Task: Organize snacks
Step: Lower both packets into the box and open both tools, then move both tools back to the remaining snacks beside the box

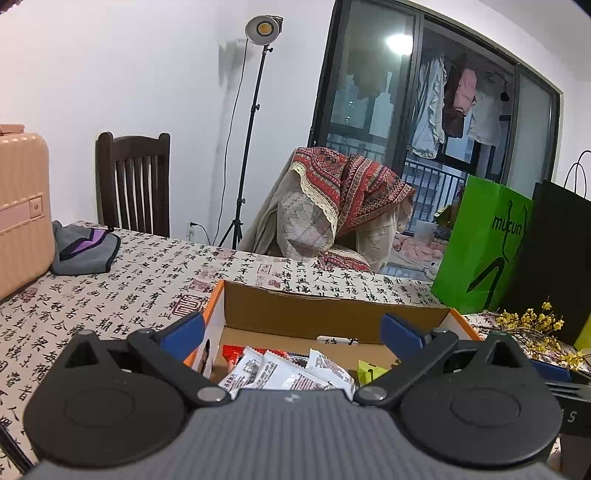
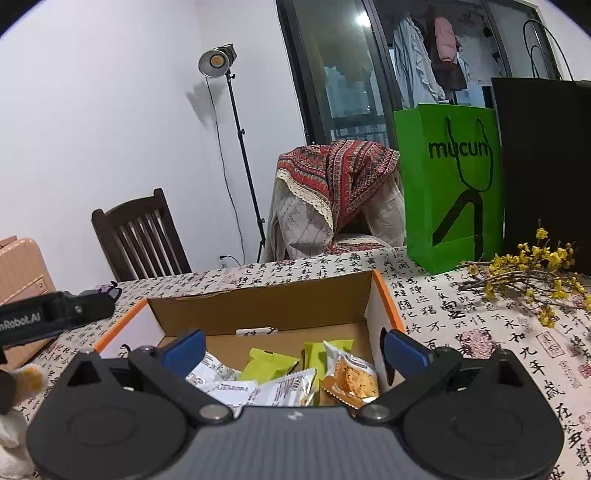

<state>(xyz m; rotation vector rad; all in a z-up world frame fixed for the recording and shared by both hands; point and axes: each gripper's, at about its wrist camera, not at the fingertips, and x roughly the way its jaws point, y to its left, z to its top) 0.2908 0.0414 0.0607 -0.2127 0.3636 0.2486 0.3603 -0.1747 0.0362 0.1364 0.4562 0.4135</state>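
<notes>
Calligraphy tablecloth (image 2: pixel 480 332) under snack box (image 2: pixel 258 310), both grippers' jaws spread, studio lamp (image 1: pixel 263 29) behind.

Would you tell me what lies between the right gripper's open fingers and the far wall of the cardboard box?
In the right wrist view, loose snack packets on the cardboard box floor, then bare cardboard, lie beyond the right gripper.

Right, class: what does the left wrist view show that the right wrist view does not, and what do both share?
Only the left wrist view shows the grey pouch and red packets in the box. Only the right shows the orange snack packet and part of the left gripper's body. Both share the box, white packets, green bag, lamp and yellow flowers. Both grippers are open.
</notes>
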